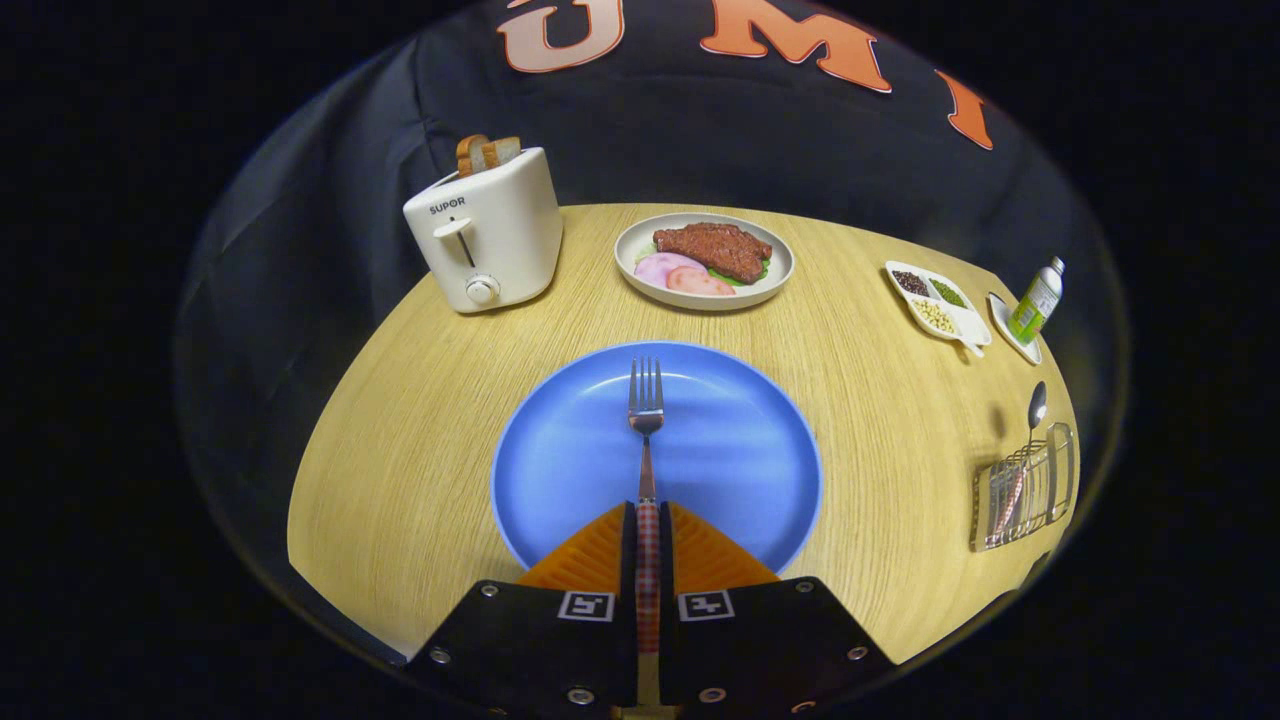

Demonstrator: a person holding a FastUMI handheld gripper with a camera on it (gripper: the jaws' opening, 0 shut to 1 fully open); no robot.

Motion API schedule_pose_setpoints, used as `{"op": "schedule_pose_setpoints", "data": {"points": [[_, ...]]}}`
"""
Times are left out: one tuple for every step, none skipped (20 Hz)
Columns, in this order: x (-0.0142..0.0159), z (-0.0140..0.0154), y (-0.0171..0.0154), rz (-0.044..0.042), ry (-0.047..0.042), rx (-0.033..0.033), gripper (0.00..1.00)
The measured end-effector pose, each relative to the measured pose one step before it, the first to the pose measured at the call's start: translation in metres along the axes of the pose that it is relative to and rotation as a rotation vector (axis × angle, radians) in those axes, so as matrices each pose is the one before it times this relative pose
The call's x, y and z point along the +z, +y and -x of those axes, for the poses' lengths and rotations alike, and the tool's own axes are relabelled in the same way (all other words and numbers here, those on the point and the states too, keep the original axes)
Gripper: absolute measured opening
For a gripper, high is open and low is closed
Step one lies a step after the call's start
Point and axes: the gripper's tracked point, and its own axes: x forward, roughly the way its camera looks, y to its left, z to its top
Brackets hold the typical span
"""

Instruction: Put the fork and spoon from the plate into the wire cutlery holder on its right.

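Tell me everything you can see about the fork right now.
The fork looks like shiny metal at the head, with four tines and a slim neck, and has a red-and-white checked handle. It points straight away from the gripper, tines toward the far rim of the blue plate, over the plate's middle. Both fingers are closed on the handle, which runs back between them. Whether the head rests on the plate or is lifted just off it cannot be told.
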Motion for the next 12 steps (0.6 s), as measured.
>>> {"op": "schedule_pose_setpoints", "data": {"points": [[0.00448, 0.00654, -0.00637, -0.00028, -0.00727, 0.00489, 0.09], [0.00235, 0.00853, -0.00774, -0.00049, -0.00578, 0.00326, 0.09], [0.00514, 0.00763, -0.00851, -0.00227, -0.01015, -0.00049, 0.09], [0.00552, 0.00771, -0.00916, -0.00275, -0.00936, 0.00026, 0.09], [0.00530, 0.00733, -0.00992, -0.00227, -0.01139, -0.00372, 0.09], [0.00386, 0.00866, -0.01100, -0.00153, -0.00527, -0.00358, 0.09], [0.00422, 0.00720, -0.01127, -0.00805, -0.00643, -0.00266, 0.09], [0.00108, 0.00641, -0.01145, -0.00668, 0.00026, -0.00468, 0.09], [0.00294, 0.00427, -0.01351, -0.00593, -0.00217, -0.01023, 0.09], [0.00066, 0.00638, -0.01435, -0.00865, 0.00186, -0.01260, 0.09], [-0.00010, 0.00441, -0.01358, -0.01172, 0.00022, -0.01063, 0.09], [-0.00049, 0.00549, -0.01579, -0.01104, 0.00146, -0.01757, 0.09]]}}
